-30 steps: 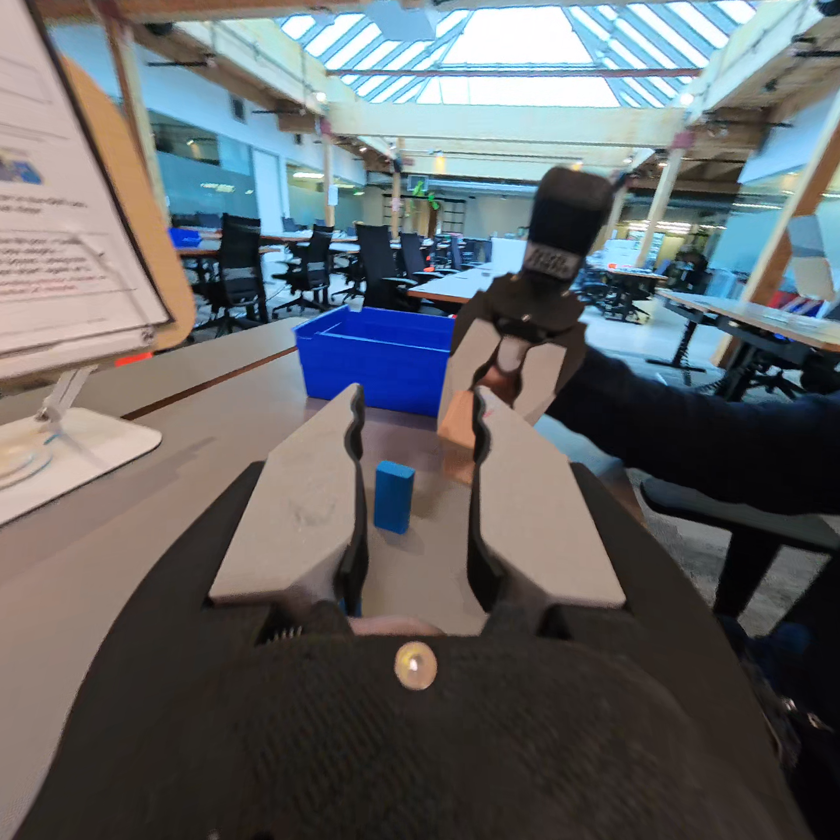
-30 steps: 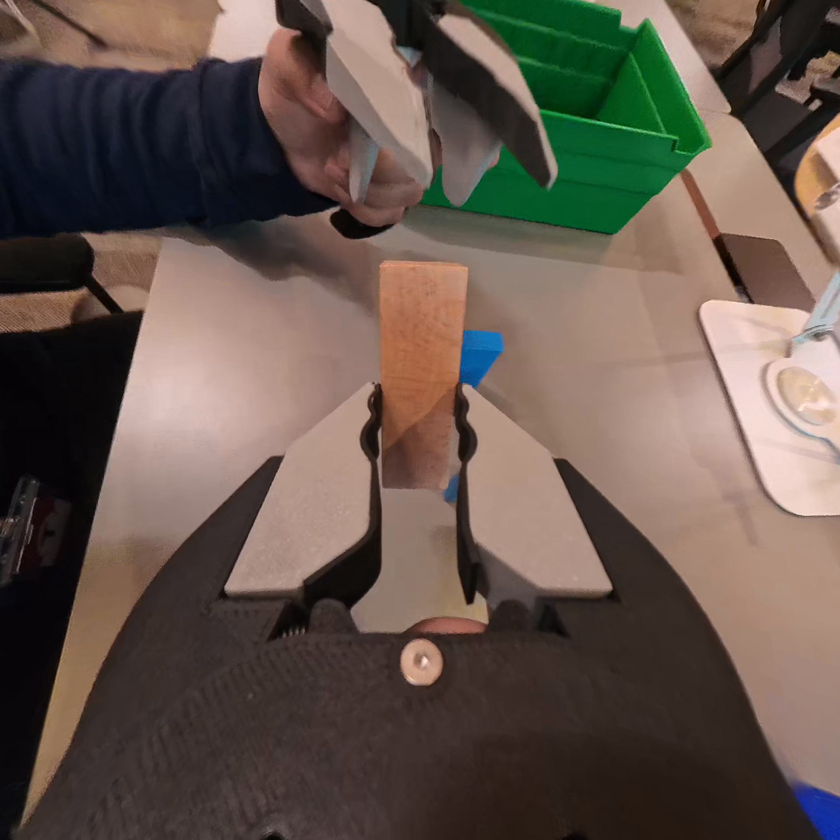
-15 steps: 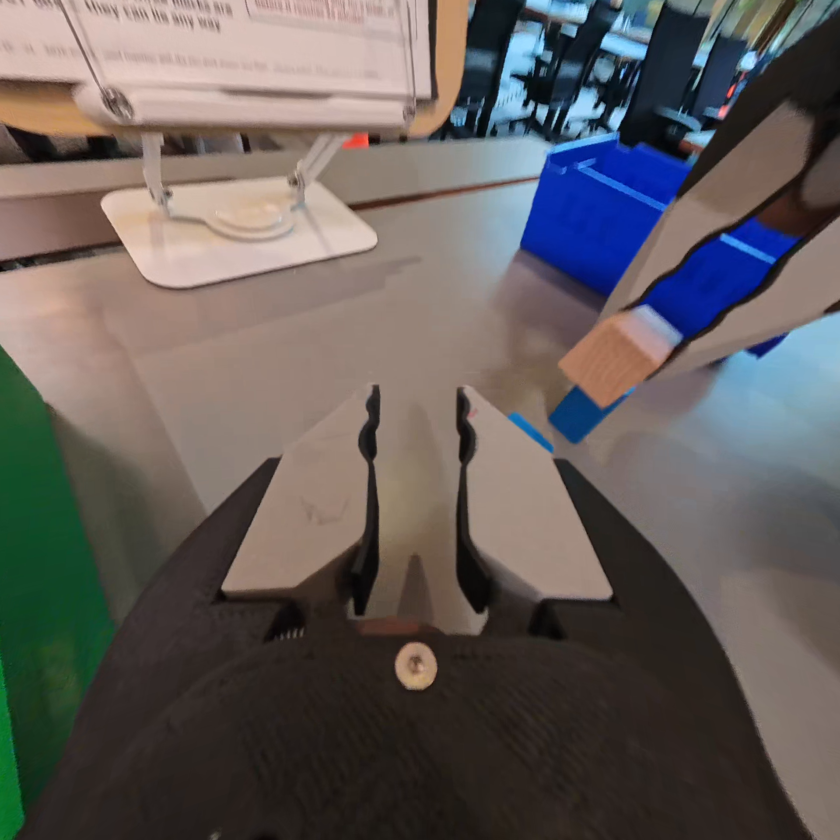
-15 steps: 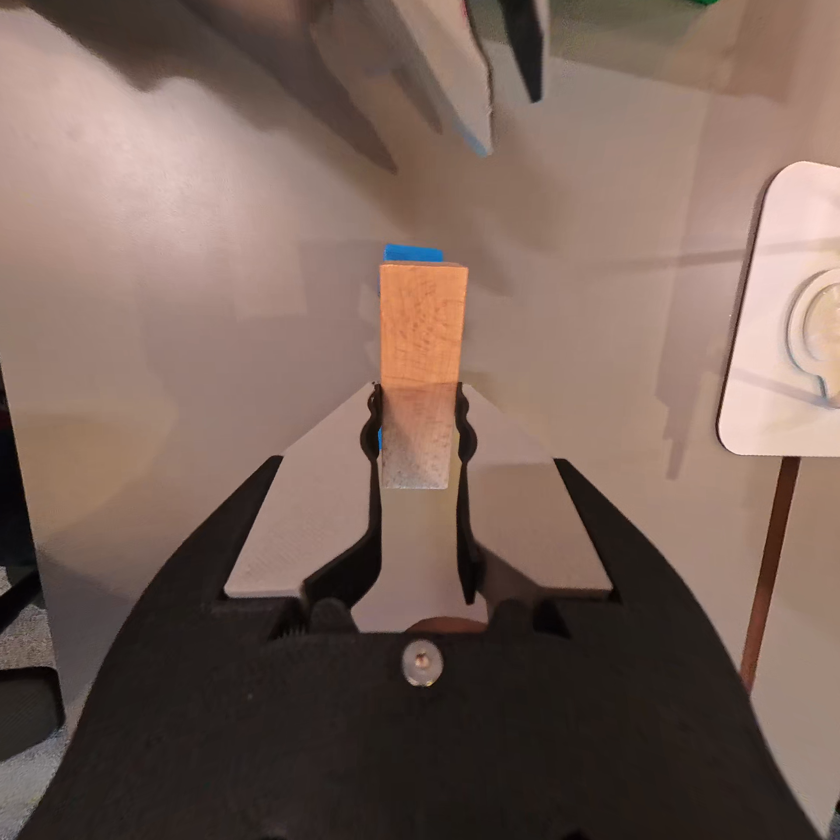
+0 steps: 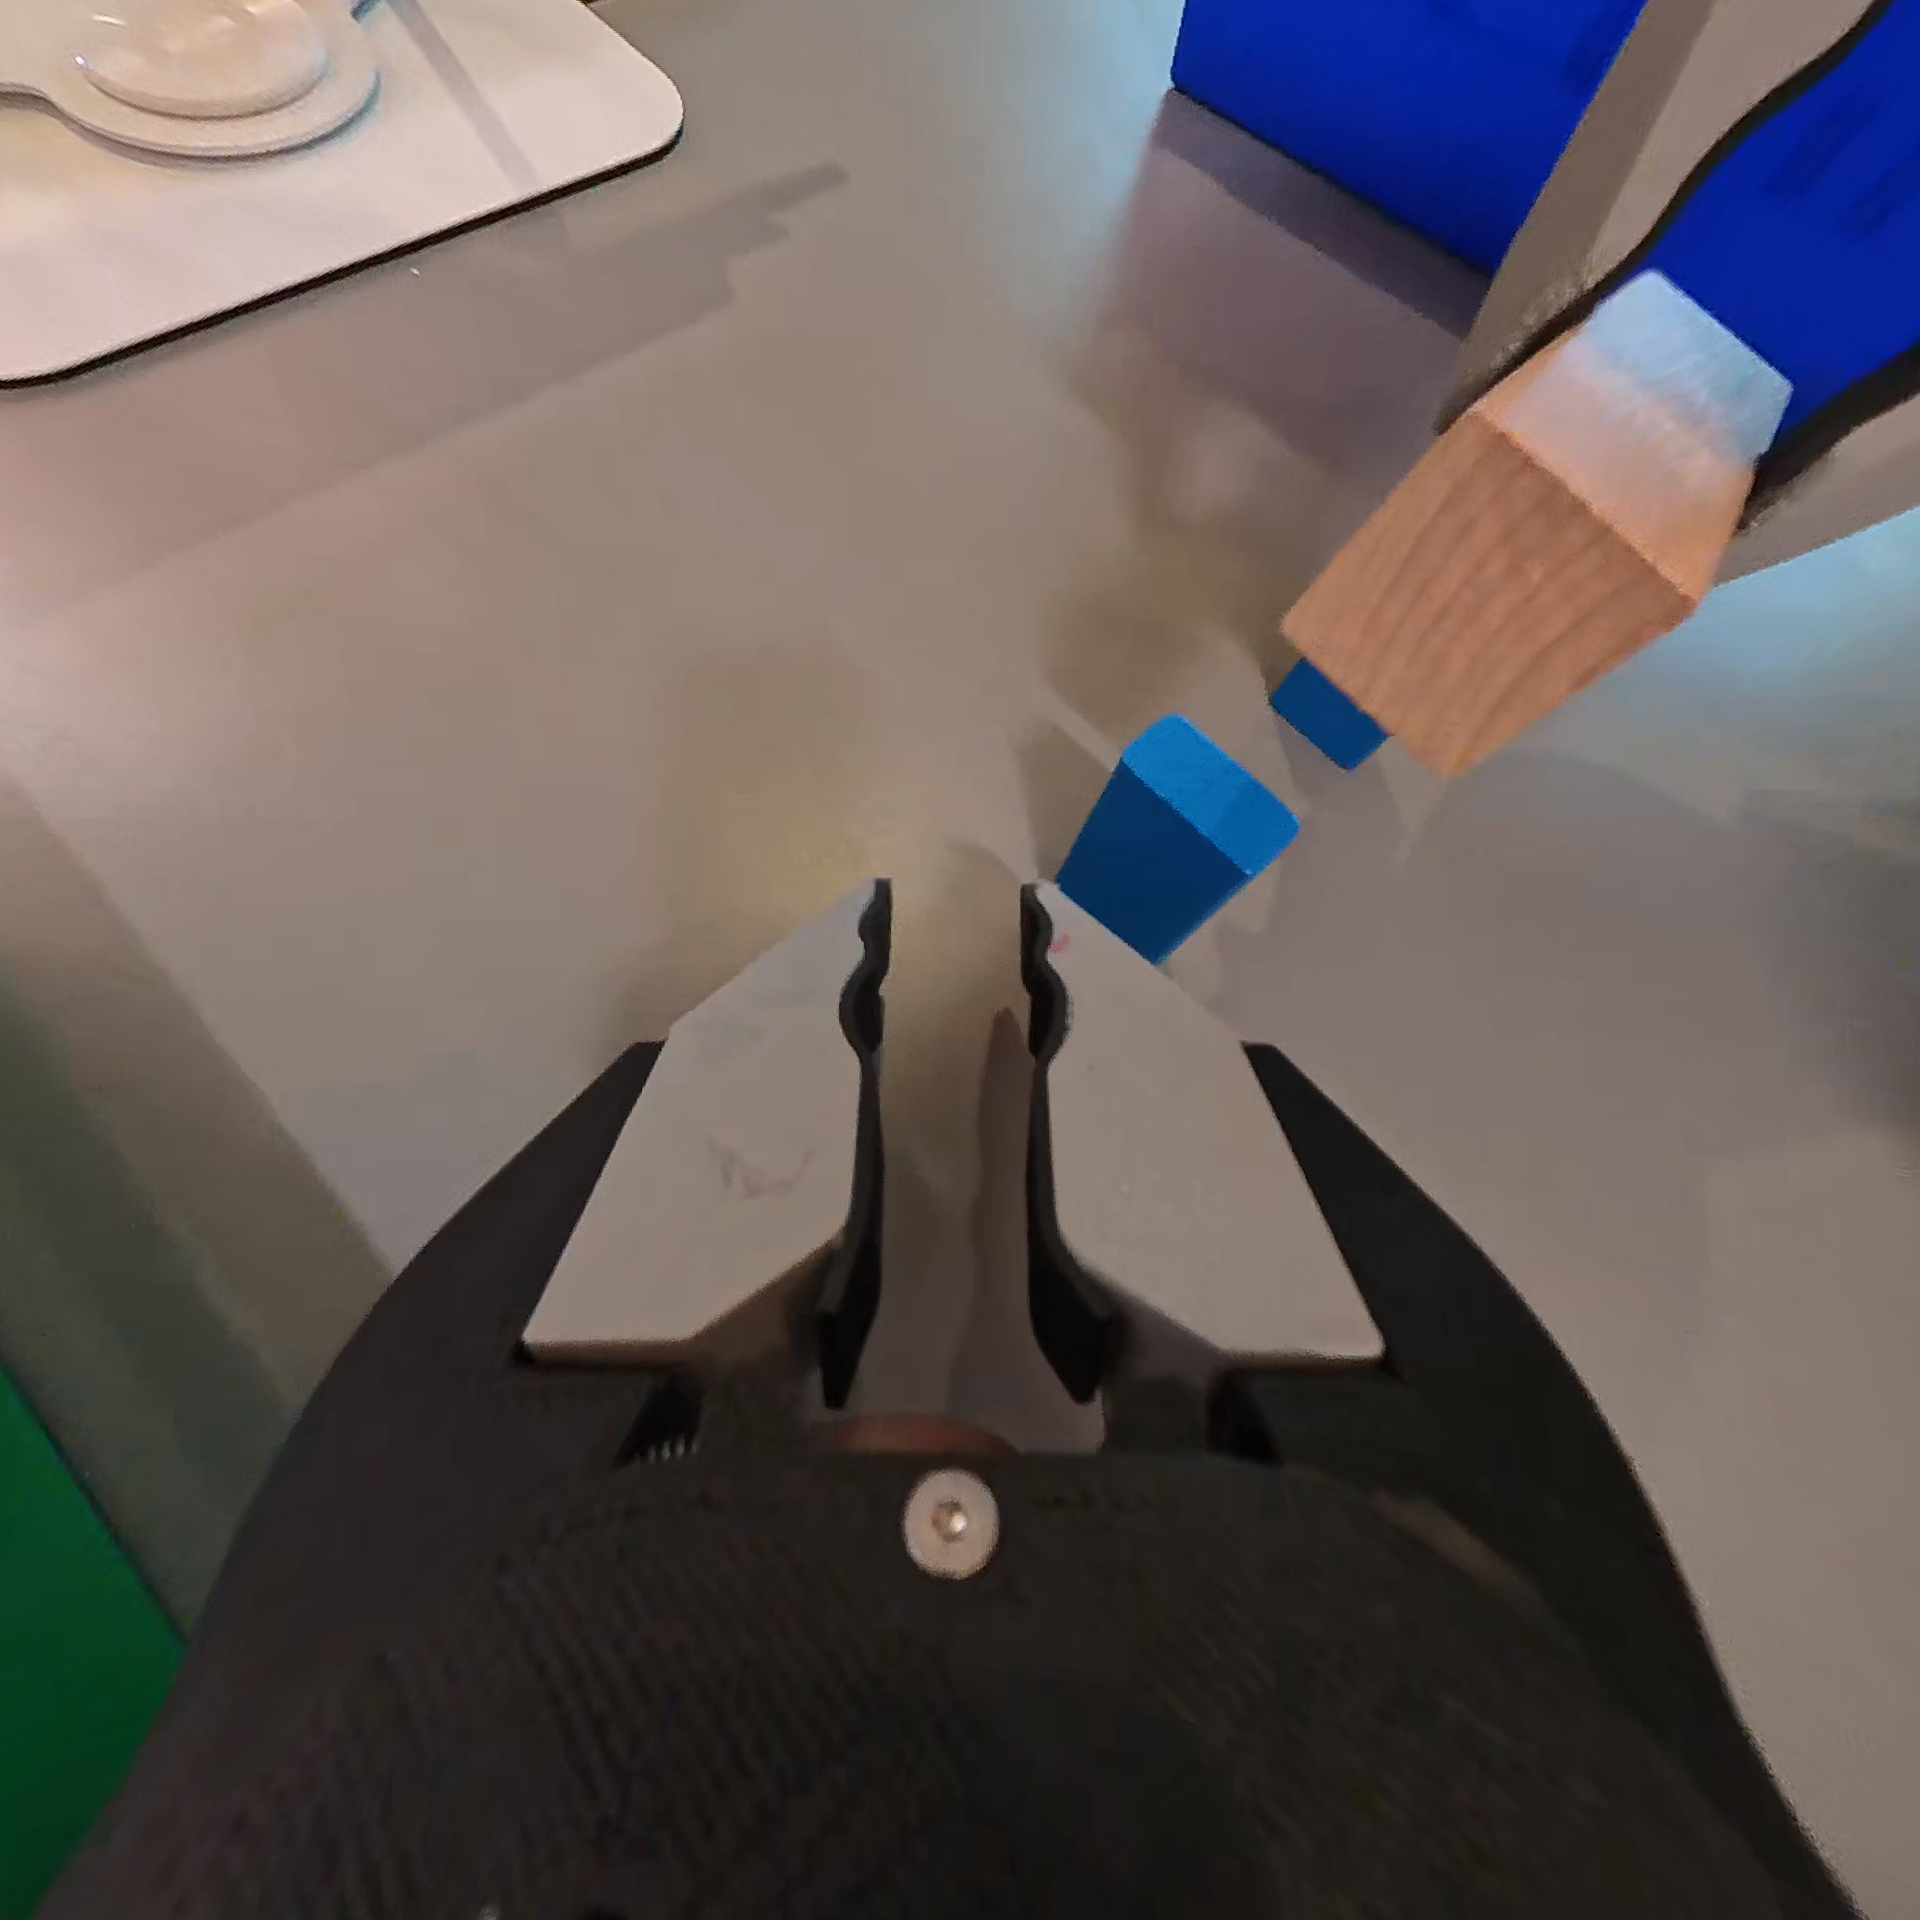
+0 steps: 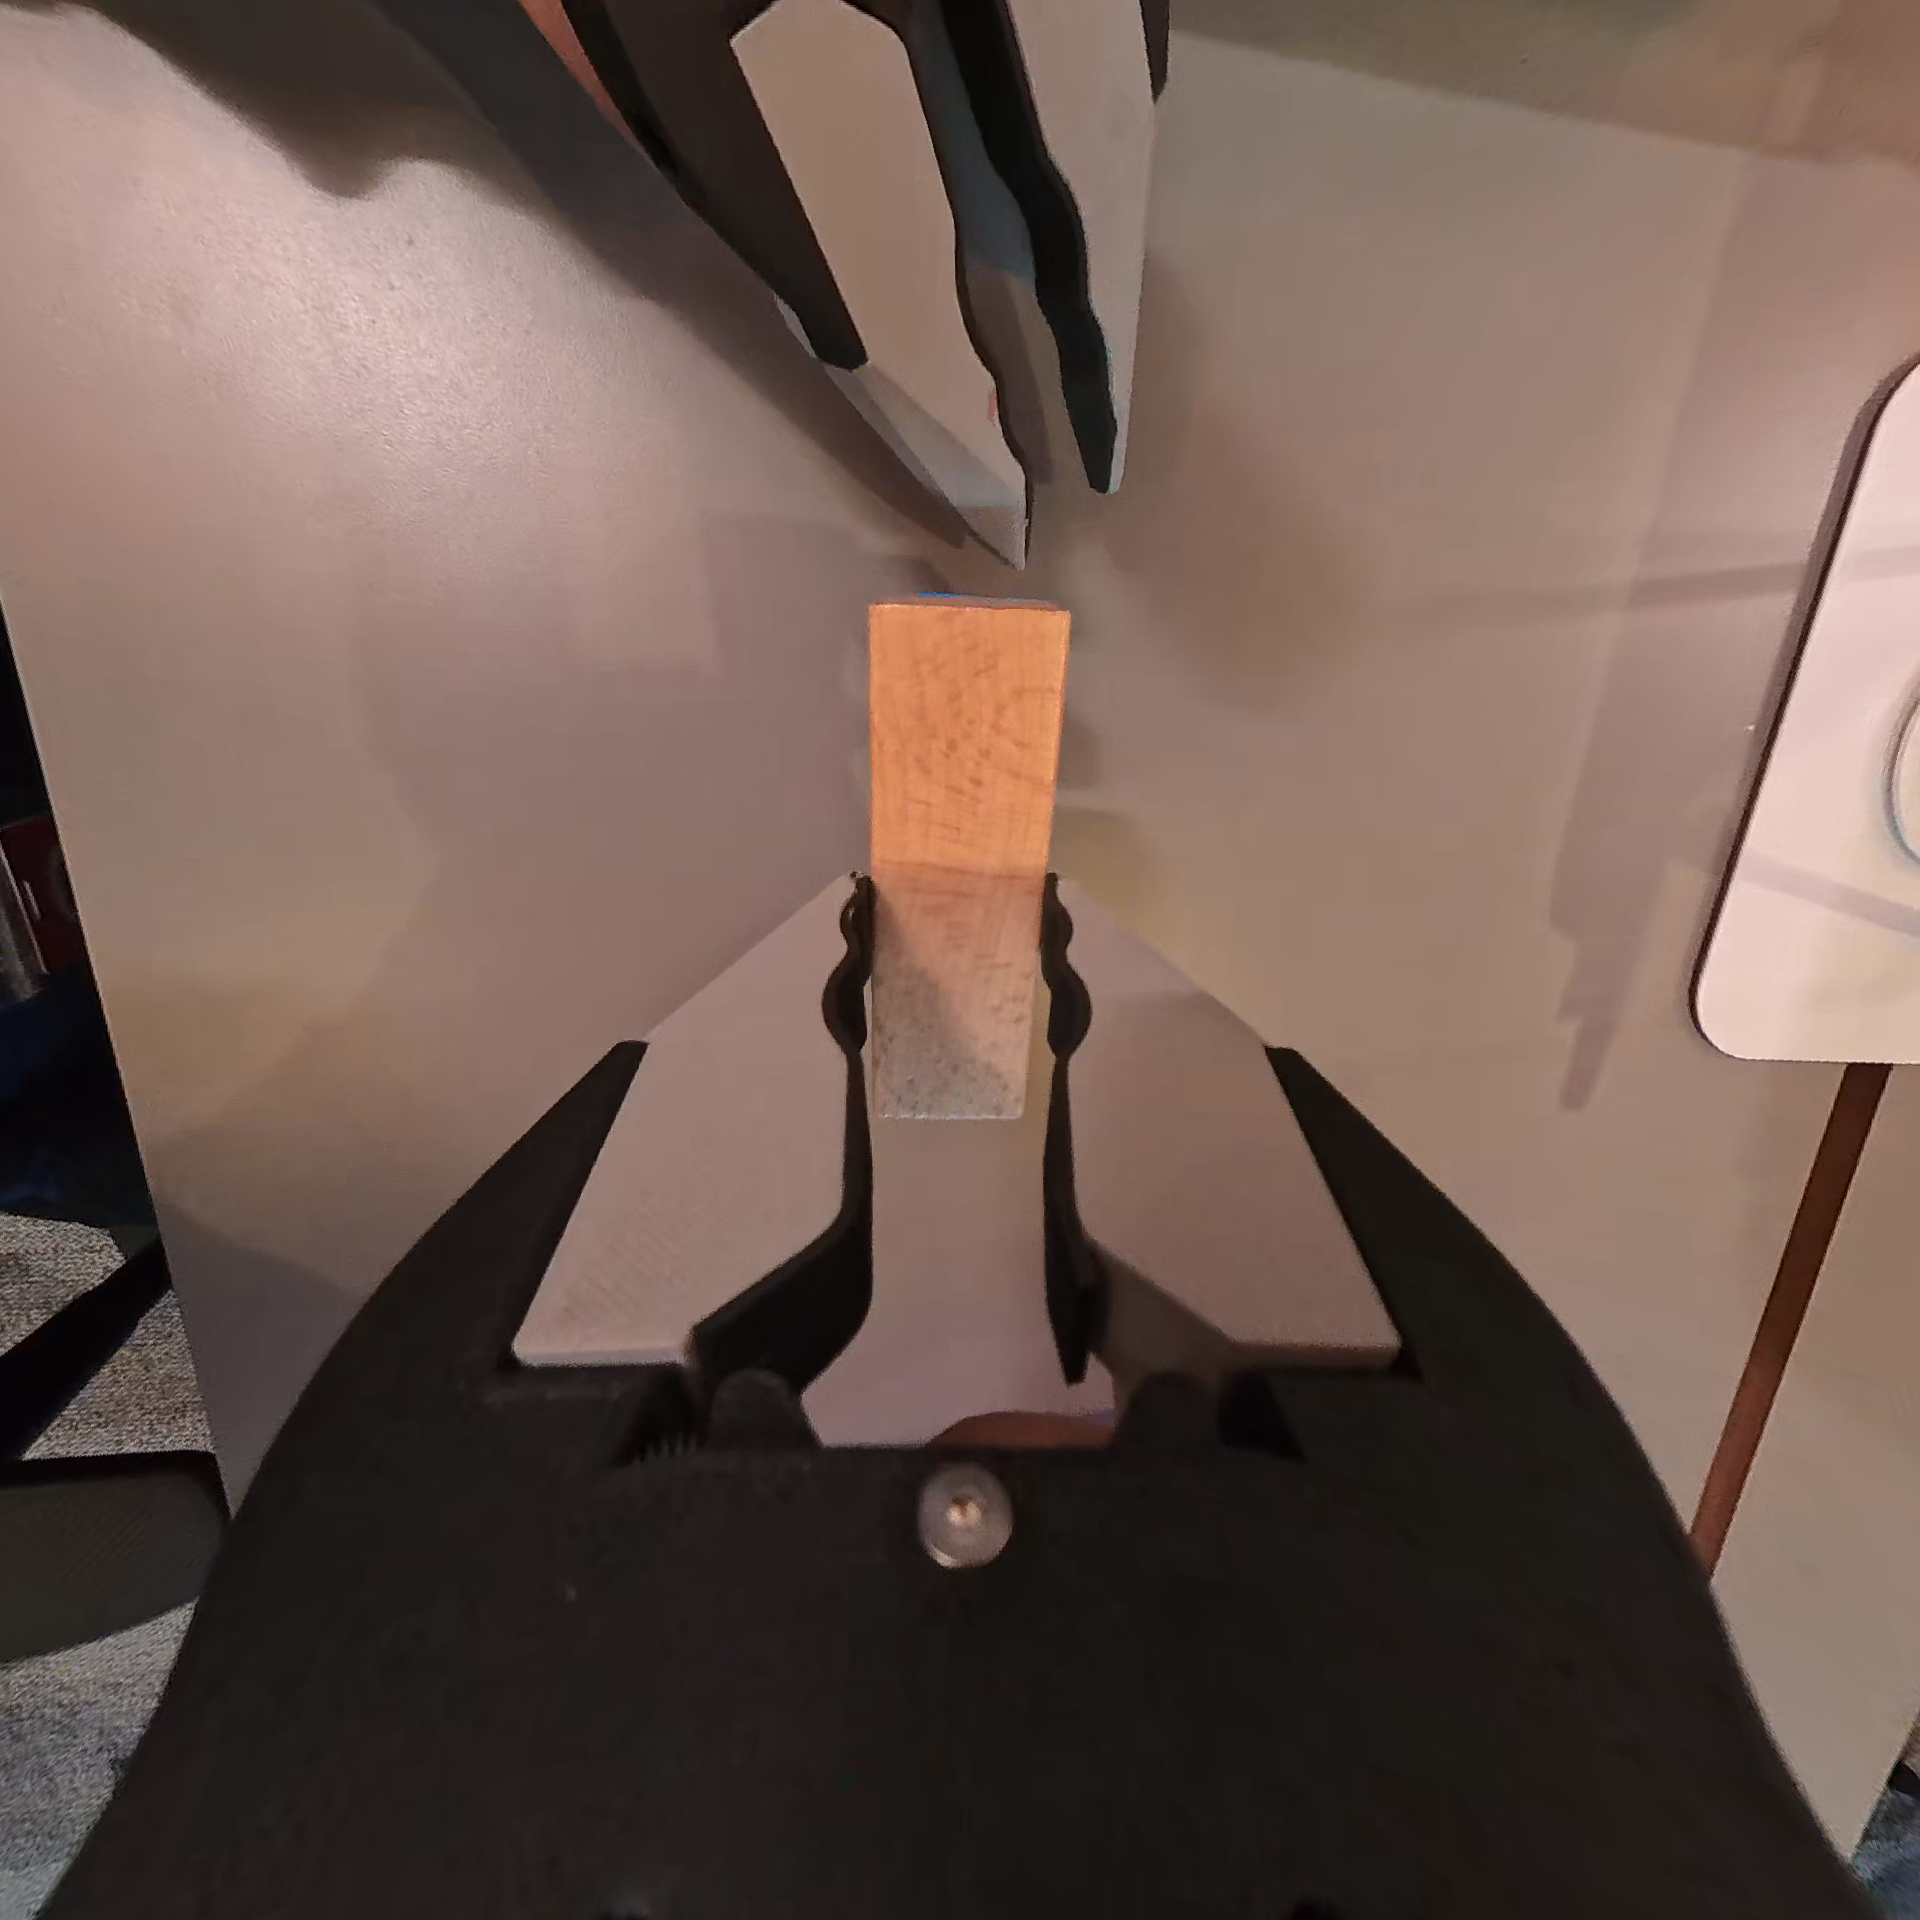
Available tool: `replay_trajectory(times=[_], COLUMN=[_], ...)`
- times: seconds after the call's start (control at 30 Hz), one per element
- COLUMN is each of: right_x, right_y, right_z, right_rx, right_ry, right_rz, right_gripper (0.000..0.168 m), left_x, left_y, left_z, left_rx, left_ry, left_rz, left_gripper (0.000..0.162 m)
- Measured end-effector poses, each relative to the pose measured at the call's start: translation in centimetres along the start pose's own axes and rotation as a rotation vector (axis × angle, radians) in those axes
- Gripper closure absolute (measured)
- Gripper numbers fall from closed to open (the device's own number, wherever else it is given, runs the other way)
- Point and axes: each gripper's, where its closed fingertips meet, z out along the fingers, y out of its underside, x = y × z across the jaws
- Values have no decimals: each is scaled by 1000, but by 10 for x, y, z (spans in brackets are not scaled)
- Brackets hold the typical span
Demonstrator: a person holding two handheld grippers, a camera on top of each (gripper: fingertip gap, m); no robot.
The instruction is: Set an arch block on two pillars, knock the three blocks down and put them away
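1. Bare wood identifies the block (image 6: pixel 961 769) pinched between the right tongs (image 6: pixel 956 914); it projects forward past the fingertips, above the grey bench (image 5: pixel 623 623).
2. Two blue pillars stand on the bench: the near pillar (image 5: pixel 1174 836) is just beside the right fingertip of the left tongs (image 5: pixel 954 904), and the far pillar (image 5: pixel 1325 717) lies partly under the wooden block's end.
3. The left tongs are spread slightly and hold nothing.
4. A blue bin (image 5: pixel 1382 114) sits beyond the pillars; a white stand base (image 5: pixel 260 208) sits far left; a green bin edge (image 5: pixel 62 1621) appears near left.
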Motion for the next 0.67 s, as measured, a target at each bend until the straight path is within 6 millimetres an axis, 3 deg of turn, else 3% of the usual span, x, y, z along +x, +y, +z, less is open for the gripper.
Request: replay_trajectory(times=[0.03, 0.67], right_x=[0, 3], right_y=[0, 7], right_z=[1, 9], right_rx=[-2, -67], right_ry=[0, -1], right_rz=[2, 14], right_gripper=[139, 139], left_x=[2, 7], left_y=[1, 9], left_z=[1, 16], left_rx=[-3, -59], left_ry=[9, -8], left_rz=[1, 58], left_gripper=[140, 133])
